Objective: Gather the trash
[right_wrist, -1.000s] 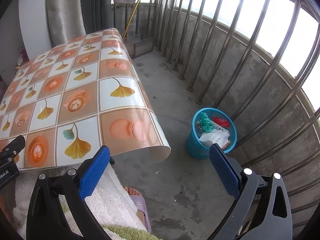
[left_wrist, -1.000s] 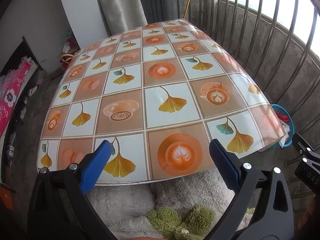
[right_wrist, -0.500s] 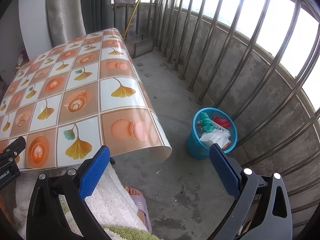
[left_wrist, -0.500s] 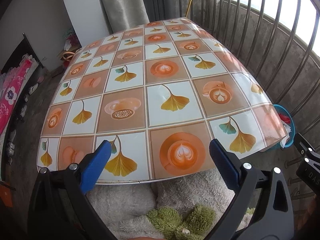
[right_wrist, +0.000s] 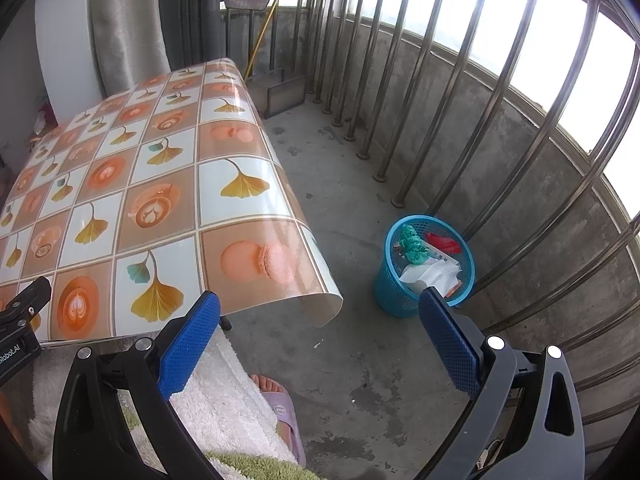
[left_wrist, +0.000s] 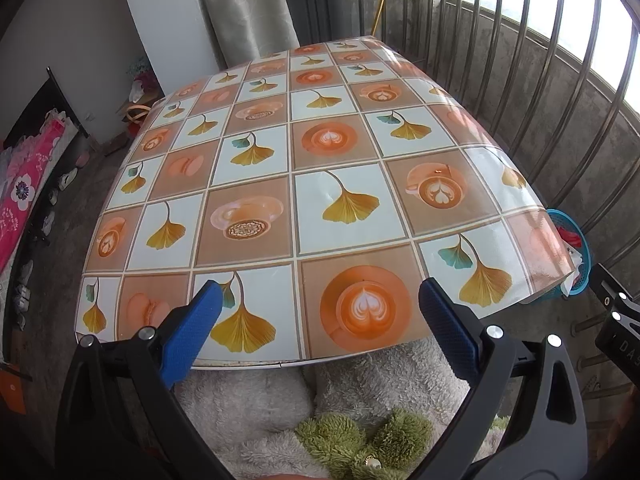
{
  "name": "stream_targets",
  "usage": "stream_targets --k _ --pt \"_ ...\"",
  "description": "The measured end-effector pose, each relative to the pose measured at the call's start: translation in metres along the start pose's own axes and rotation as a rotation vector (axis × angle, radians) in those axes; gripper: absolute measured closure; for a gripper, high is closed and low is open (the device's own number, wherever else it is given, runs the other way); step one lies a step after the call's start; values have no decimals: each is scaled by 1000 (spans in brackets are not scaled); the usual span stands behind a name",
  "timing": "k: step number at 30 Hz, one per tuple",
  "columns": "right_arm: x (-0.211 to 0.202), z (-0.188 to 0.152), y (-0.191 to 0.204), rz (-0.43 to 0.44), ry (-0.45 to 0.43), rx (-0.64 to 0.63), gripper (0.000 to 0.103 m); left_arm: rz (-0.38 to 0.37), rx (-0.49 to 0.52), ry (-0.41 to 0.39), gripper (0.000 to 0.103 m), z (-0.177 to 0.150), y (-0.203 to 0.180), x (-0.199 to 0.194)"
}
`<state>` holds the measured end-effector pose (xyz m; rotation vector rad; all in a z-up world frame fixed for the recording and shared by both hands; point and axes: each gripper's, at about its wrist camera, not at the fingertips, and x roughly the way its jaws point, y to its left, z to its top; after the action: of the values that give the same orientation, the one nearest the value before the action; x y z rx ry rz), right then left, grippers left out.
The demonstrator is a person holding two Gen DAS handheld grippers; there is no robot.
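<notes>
Hovering wide open and empty over the bare ginkgo-print tabletop (left_wrist: 312, 184), the left claw (left_wrist: 320, 316) had nothing to grab. The right claw (right_wrist: 320, 320), equally spread and empty, faced the blue waste basket (right_wrist: 400, 300) at 2 o'clock, parked on the floor beside the railing within reach; tissue and wrappers (right_wrist: 428, 264) lay inside, suggesting collection was nearly done.
</notes>
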<state>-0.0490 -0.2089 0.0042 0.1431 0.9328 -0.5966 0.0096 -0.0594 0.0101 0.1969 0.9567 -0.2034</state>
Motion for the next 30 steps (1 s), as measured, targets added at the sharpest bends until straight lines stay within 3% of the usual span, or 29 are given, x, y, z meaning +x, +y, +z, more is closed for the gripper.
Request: stream_targets --k 30 --pt "-3 4 2 2 -4 6 6 1 2 0 9 0 2 1"
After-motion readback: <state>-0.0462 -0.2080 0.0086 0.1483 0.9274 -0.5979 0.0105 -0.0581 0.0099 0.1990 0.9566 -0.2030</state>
